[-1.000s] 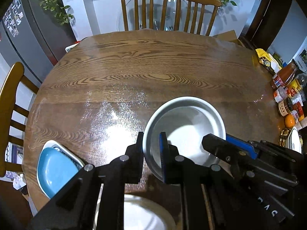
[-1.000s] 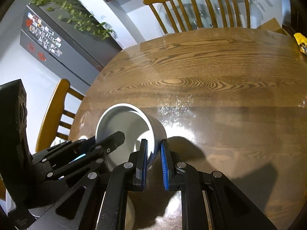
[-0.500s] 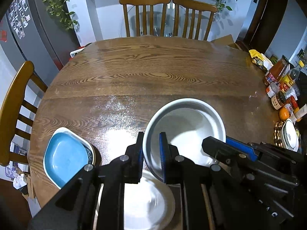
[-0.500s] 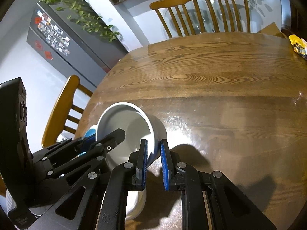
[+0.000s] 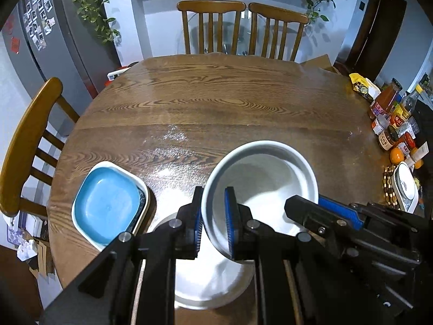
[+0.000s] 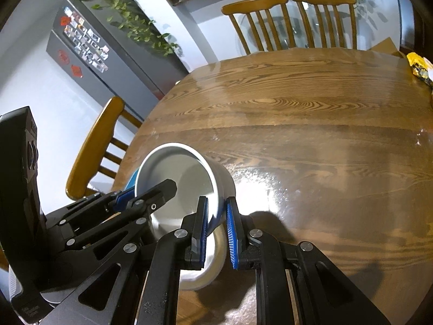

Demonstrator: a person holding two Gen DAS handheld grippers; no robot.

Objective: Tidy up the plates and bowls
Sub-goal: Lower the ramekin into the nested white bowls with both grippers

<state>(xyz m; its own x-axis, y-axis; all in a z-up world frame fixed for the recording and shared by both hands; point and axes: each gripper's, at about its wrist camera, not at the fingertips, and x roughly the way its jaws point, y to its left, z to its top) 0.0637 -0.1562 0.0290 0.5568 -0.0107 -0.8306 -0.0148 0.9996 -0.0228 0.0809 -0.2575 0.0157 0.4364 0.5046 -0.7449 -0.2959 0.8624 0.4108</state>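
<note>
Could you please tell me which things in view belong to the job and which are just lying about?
Part of the job:
- white bowl, its rim clamped by both tongs: left tongs, right tongs
- white plate beneath it
- blue square plate

Lying about:
- sauce bottles and jars
- orange
- chairs

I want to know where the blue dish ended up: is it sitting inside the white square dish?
Yes, in the left wrist view the blue dish is nested in the white square dish, whose rim frames it.

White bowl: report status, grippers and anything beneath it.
Left gripper and right gripper both shut on white bowl rim, bowl tilted off table. White plate directly beneath. Blue square plate alongside, apart.
</note>
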